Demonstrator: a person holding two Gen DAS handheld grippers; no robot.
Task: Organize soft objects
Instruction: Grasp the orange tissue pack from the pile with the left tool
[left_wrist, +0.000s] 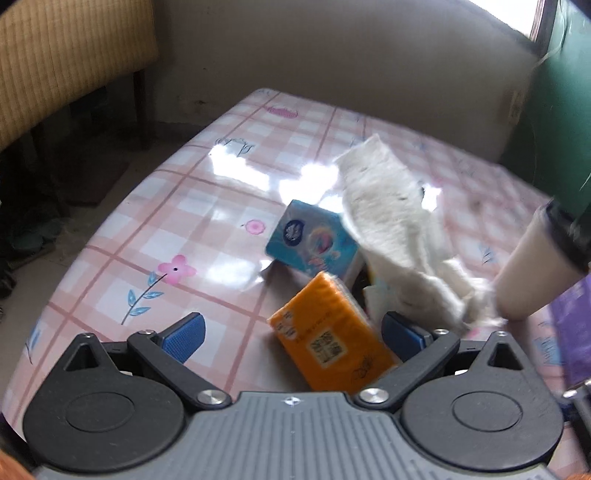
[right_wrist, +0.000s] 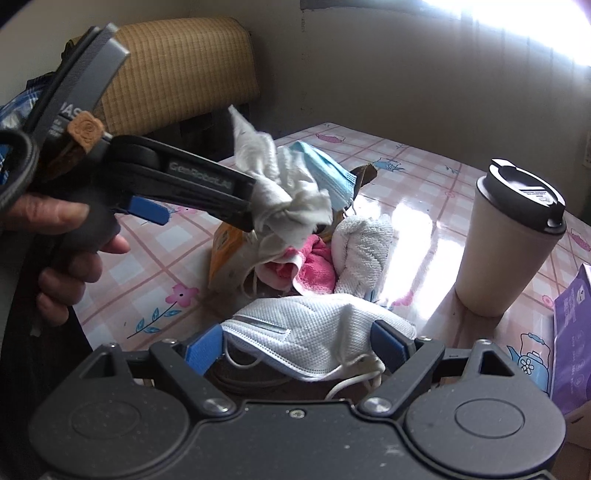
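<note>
**Face mask clamped on the right, white cloth loose at the left**

Face mask (right_wrist: 314, 332), white and bowed upward, is spanned between the blue pads of the right gripper (right_wrist: 295, 349). Both pads are touched by its ends, and its straps are seen dangling beneath. The jaws are drawn in partway, closed against the mask.

The left gripper (left_wrist: 293, 328) is seen from its own camera with the jaws spread wide and nothing pinched between the pads. An orange tissue pack (left_wrist: 328, 339) lies on the table (left_wrist: 184, 206) in the gap between them, nearer the right pad. A blue tissue pack (left_wrist: 314, 240) stands just beyond it, at 12 o'clock. A white cloth (left_wrist: 391, 214), blurred, stretches from 1 o'clock down towards 3 o'clock, ending close beside the right pad. Whether it is touched by that pad cannot be told.

From the right wrist view the same gripper is shown side-on at 10 o'clock, held by a hand (right_wrist: 62, 236), with the cloth bunched at its tip. Beyond it, near the centre, a heap is made up of a blue mask (right_wrist: 325, 173), a pink cloth (right_wrist: 314, 269) and a rolled white towel (right_wrist: 364, 251). A lidded cup (right_wrist: 506, 240) stands upright at 3 o'clock, apart from the heap, and a purple packet (right_wrist: 572, 332) lies at the right edge.
</note>
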